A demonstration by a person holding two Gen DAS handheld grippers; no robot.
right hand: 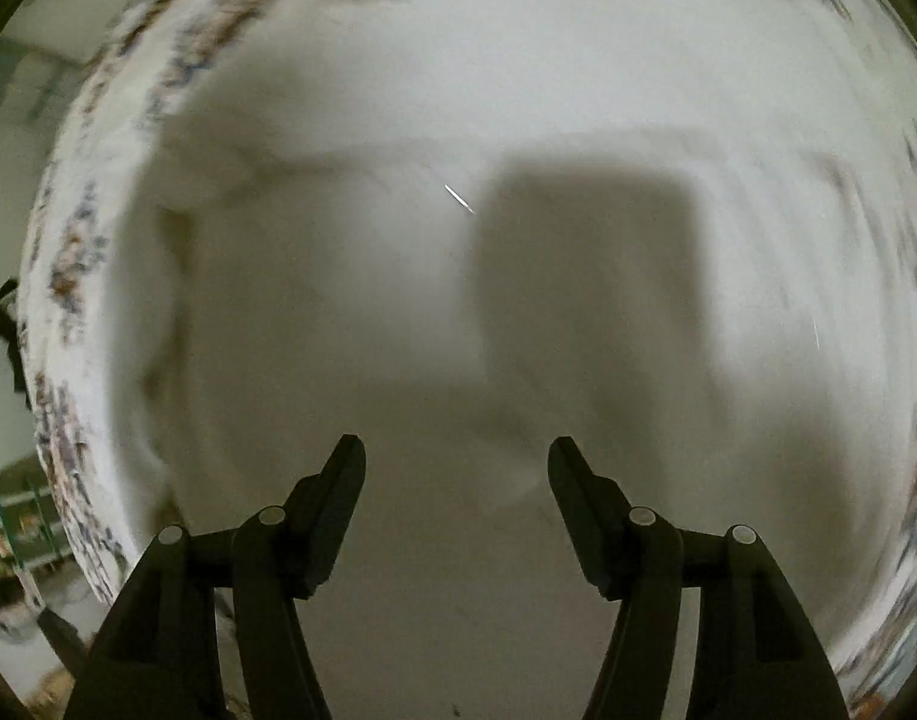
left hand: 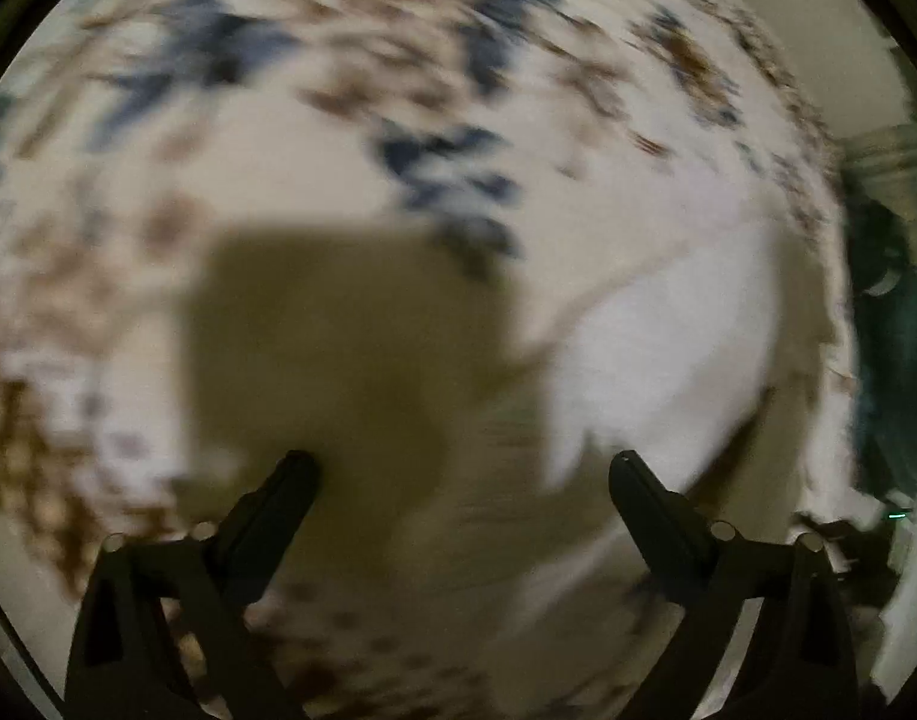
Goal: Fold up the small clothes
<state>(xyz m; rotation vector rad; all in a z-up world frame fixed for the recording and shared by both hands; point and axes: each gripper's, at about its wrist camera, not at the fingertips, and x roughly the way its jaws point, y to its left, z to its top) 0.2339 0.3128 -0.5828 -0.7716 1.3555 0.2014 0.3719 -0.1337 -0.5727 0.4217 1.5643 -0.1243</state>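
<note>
Above a white garment (right hand: 338,300), both tongs, left (left hand: 464,468) and right (right hand: 456,450), agape, empty.

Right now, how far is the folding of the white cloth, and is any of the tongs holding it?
Done: cannot be told; both views are blurred, and no finished fold shows. In hand: nothing. The left tongs stand open over the patterned cover, beside the white cloth. The right tongs are open above the white cloth, nothing between them. Left: grasping the cloth and folding it.
</note>
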